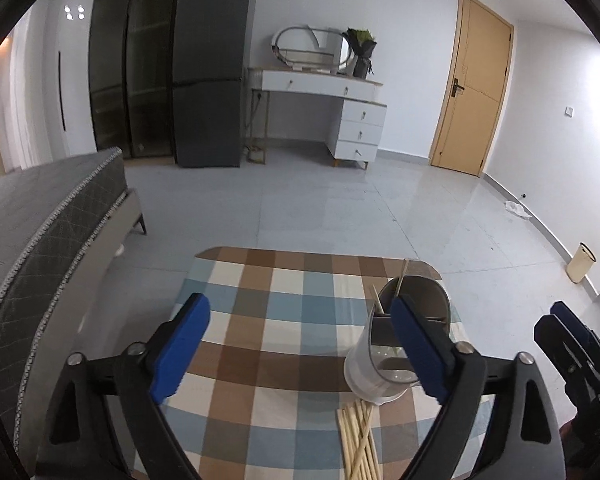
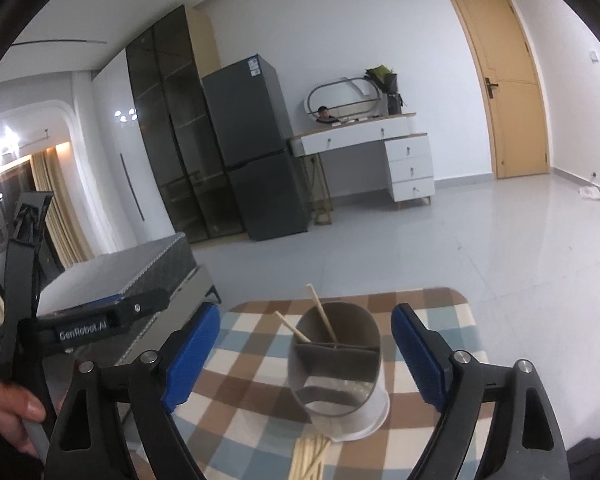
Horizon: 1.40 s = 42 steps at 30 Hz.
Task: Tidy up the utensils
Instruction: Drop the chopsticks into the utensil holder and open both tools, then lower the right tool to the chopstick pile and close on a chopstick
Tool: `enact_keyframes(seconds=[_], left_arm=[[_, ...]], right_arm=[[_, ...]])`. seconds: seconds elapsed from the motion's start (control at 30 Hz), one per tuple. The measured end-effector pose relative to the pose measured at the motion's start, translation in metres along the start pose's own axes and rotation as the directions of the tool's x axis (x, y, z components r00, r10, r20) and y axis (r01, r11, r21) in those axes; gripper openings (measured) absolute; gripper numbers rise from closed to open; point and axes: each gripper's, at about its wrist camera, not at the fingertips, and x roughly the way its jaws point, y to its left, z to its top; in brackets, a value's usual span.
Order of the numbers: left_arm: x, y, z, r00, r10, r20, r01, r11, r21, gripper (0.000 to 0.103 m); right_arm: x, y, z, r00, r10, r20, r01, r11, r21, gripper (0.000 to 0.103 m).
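A grey utensil holder (image 1: 420, 296) (image 2: 334, 360) with an inner divider stands on a white base, on the right half of the checked tablecloth (image 1: 260, 280) (image 2: 440, 304). Two wooden chopsticks (image 1: 400, 276) (image 2: 322, 312) lean in its far compartment. A loose bundle of chopsticks (image 1: 358, 436) (image 2: 310, 456) lies flat just in front of the holder. My left gripper (image 1: 300, 304) is open over the cloth, with the holder behind its right finger. My right gripper (image 2: 306, 312) is open, with the holder framed between its fingers, untouched.
A grey bed (image 1: 40, 232) runs along the table's left side. Across the tiled floor stand a dark fridge (image 1: 212, 80), a white dresser with a mirror (image 1: 340, 92) and a wooden door (image 1: 476, 84). A cream bin (image 1: 580, 262) sits by the right wall.
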Motion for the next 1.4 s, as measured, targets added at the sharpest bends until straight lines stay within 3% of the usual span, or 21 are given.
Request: enact_keyframes(seconds=[0.07,0.53,0.7,0.77,0.8,0.87,1.17,1.23,1.3,1.4], left_arm=[[-0.003,0.001,-0.004,1.0,0.018,0.023,-0.018,1.0,0.003,0.094],[-0.013,0.016,-0.04,0.995,0.037,0.092,-0.032,0.998,-0.053,0.095],[0.0,0.02,-0.059,0.997,0.04,0.07,-0.038,0.999,-0.04,0.095],[0.007,0.02,-0.067,0.997,0.062,0.047,-0.061,0.998,-0.012,0.095],[0.012,0.02,-0.07,0.997,0.064,0.034,-0.064,0.998,-0.005,0.095],[0.026,0.021,-0.079,0.998,0.064,-0.003,-0.064,0.998,0.01,0.095],[0.069,0.034,-0.113,0.986,0.063,-0.151,-0.063,0.998,0.002,0.095],[0.078,0.04,-0.115,0.981,0.063,-0.186,-0.069,0.997,-0.031,0.095],[0.087,0.047,-0.113,0.972,0.039,-0.23,-0.061,0.994,-0.087,0.095],[0.093,0.051,-0.112,0.964,0.042,-0.262,-0.075,0.99,-0.118,0.095]], right_arm=[[-0.005,0.003,-0.003,1.0,-0.008,-0.004,0.008,1.0,0.011,0.099],[-0.012,0.014,-0.05,0.993,-0.01,-0.117,0.014,0.999,0.038,0.103],[-0.01,0.012,-0.071,0.987,-0.081,-0.141,0.084,0.996,0.021,0.103],[0.001,0.01,-0.08,0.966,-0.166,-0.201,0.168,0.986,-0.003,0.103],[0.003,0.008,-0.084,0.962,-0.166,-0.215,0.17,0.985,-0.002,0.103],[0.009,0.003,-0.093,0.962,-0.128,-0.242,0.137,0.99,0.021,0.103],[0.052,-0.018,-0.13,0.898,-0.072,-0.433,0.125,0.988,0.094,0.102],[0.069,-0.023,-0.139,0.868,-0.049,-0.494,0.125,0.985,0.122,0.099],[0.083,-0.026,-0.147,0.845,-0.028,-0.535,0.12,0.983,0.138,0.085],[0.101,-0.027,-0.156,0.818,-0.045,-0.574,0.14,0.982,0.123,0.079]])
